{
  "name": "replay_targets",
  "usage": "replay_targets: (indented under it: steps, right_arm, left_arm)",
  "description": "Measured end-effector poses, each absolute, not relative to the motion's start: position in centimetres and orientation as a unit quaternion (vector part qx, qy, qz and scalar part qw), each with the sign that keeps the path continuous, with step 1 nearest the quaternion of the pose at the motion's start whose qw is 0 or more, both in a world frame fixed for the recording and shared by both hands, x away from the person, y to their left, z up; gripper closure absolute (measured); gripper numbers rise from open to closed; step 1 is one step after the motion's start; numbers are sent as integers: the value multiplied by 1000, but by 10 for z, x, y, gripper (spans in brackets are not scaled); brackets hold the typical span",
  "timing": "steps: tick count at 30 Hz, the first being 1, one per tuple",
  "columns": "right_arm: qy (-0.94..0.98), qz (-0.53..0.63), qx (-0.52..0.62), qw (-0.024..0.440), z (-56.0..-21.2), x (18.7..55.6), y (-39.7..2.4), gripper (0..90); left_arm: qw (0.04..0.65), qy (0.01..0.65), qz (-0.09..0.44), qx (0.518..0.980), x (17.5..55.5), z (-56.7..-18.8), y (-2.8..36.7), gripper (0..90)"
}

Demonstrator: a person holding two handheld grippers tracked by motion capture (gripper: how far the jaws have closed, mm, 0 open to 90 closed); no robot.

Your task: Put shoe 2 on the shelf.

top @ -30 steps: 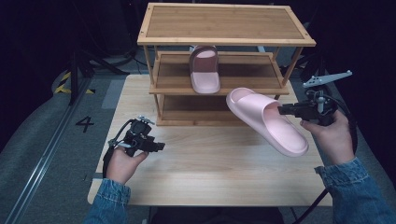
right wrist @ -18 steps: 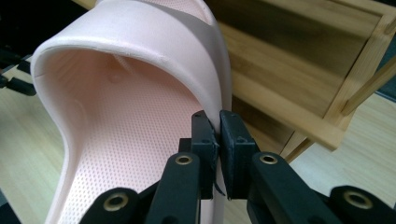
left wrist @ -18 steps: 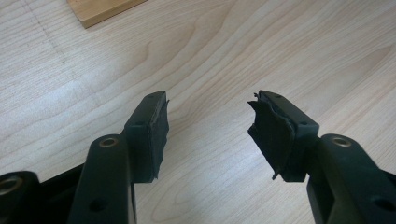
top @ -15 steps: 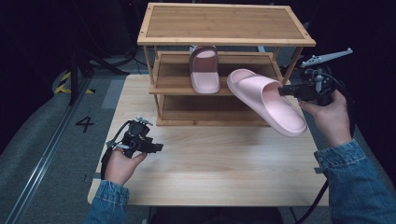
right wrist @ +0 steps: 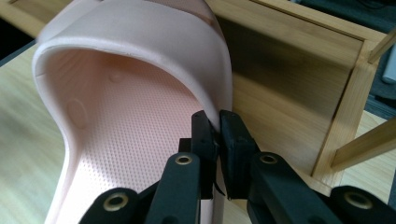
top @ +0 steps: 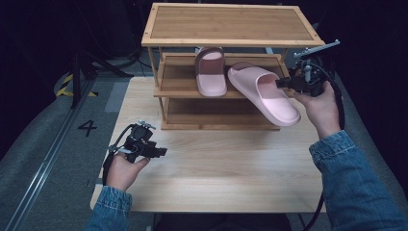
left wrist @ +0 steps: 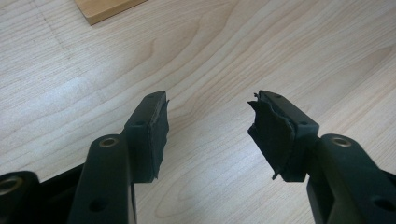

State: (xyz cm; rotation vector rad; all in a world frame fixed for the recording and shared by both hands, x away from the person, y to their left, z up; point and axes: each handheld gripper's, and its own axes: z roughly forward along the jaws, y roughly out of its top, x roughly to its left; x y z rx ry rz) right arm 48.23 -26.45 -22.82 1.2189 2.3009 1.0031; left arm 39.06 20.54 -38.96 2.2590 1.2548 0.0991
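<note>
The right gripper [top: 281, 83], at the right of the high view, is clamped on the side wall of a pink slipper [top: 263, 93]; in the right gripper view the 2 black pads pinch the thin edge of the slipper [right wrist: 140, 93] just behind its strap, with the dimpled footbed to the left of the pads. The slipper hangs in the air in front of the middle shelf of a 3-tier bamboo rack [top: 231, 24], right of centre in the high view; its long axis runs on a diagonal from upper left to lower right of the frame, one rounded end up by the shelf and close to it, the other down over the counter [top: 216, 168]; it is tilted, the shelf-side end higher. A second pink slipper [top: 210, 71] lies on that middle shelf just to the left, its long axis running almost straight up and down the frame; the 2 slippers are near each other, and whether they touch I cannot tell. The left gripper [top: 161, 152] sits at the lower left of the high view, low over the counter; in the left gripper view the left gripper [left wrist: 208, 128] has its jaws wide apart with bare wood between them.
</note>
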Motion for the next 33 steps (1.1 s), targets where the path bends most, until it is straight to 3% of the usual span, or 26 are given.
replay_targets:
  steps: [16,33]
  right_arm:
    - [779,362,460,225,-244,500,-250,853]
    - [743,380,508,212,-265,520,-240,852]
  left_arm:
    - [281,472,37,835,390,-388,211,447]
    - [279,473,35,835,392,-389,214,447]
